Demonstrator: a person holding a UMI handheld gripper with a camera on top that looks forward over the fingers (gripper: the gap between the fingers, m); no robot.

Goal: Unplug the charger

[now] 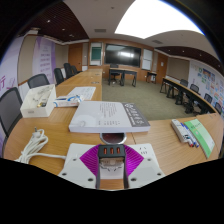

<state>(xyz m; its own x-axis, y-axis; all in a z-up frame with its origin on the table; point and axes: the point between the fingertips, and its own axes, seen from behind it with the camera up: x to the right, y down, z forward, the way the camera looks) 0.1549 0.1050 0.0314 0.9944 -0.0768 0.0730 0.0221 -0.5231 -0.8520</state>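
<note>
Two white fingers of the hand-held gripper (112,163), each faced with a magenta pad (93,157), stand partly open over the wooden table (165,145). Between the pads sits a small dark charger block (112,152), its top showing what look like slots or prongs. Whether the pads are actually pressing its sides I cannot tell from where I stand; it looks framed closely, with little room either side.

Just ahead of the fingers lies a flat white box with a dark printed label (108,117). Off to one side a looped white cable (33,147) trails across the tabletop, and beyond it rests a white open tray holding small items (38,100). On the other side sits a green-and-white packet (192,132). Black office chairs (10,108) line the long table, and a dark wall screen (123,54) hangs at the far end of the room.

My reading is that the grasping step is in hand. The next move calls for closing firmly on the charger's sides, then pulling straight along its prongs without twisting.
</note>
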